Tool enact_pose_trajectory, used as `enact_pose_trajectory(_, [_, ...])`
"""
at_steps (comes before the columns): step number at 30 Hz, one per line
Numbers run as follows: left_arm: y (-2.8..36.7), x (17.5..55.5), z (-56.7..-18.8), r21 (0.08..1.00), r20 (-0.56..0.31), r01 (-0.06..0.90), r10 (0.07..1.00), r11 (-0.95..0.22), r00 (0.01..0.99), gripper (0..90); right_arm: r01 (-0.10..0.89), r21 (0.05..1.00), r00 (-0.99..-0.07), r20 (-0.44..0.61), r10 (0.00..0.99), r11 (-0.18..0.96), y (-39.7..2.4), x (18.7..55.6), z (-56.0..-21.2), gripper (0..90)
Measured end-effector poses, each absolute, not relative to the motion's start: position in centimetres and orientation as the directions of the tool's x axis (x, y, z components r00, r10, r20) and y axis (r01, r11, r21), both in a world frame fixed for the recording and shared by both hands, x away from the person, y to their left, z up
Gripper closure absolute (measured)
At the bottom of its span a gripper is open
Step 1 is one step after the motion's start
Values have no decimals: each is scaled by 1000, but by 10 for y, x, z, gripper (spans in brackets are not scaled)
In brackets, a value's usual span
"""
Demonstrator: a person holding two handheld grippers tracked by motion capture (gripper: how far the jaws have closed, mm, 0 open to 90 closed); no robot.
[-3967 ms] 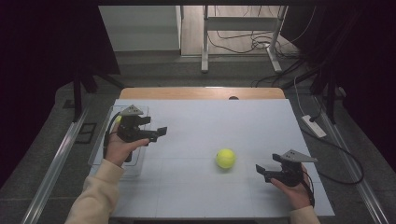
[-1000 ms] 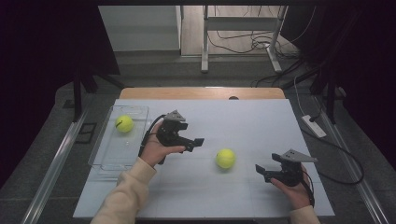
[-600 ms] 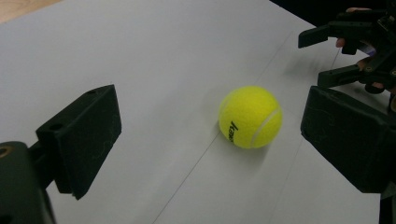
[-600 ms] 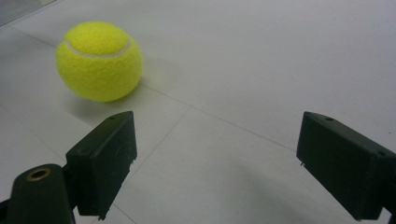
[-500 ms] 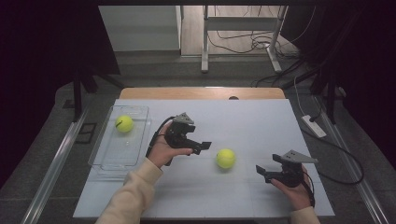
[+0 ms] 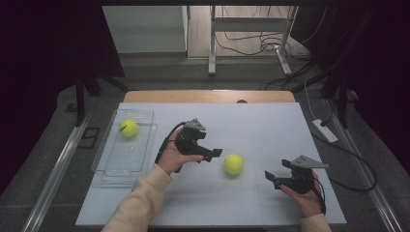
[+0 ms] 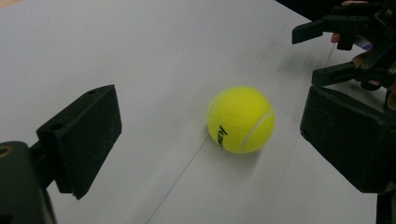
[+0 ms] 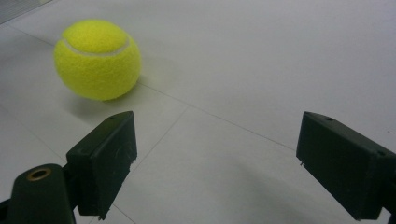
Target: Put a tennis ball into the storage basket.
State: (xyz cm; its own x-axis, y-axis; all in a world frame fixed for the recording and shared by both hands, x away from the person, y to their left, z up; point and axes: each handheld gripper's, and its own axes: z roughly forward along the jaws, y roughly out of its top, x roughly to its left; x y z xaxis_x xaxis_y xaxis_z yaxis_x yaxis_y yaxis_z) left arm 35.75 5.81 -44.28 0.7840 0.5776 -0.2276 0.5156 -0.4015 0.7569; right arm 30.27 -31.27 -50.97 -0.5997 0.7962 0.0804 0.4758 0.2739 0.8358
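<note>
Mid-table, open left gripper [image 6: 212, 153] beside ball [image 6: 233, 164]

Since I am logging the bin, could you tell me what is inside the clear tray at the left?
One tennis ball lies at the far end of the clear tray; the rest looks bare, and nothing covers it.

The tennis ball [image 6: 233, 164] lies on bare white table [image 6: 261, 125], with open surface on every side of it. Just left of the ball, the left gripper [image 6: 211, 153] blocks that side, jaws spread wide. Right of the ball, past a clear strip, stands the right gripper [image 6: 271, 179]. Far left of the ball, the clear tray [image 6: 145, 140] holds 1 other ball [image 6: 128, 128].
</note>
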Motion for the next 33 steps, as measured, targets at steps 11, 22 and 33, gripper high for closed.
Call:
enact_pose_trajectory(11, [49,360,-446,749,-233,518,567,-414,790,65,476,835,-600,80,796,275,-313,303,-510,124])
enact_pose_trajectory(22, [35,361,-450,736,-240,519,548,-435,801,65,476,836,-600,80,796,275,-313,303,-510,123])
enact_pose_trajectory(33, [17,359,-456,713,-248,512,512,-478,823,53,477,834,-599,76,797,279,-313,303,-510,123])
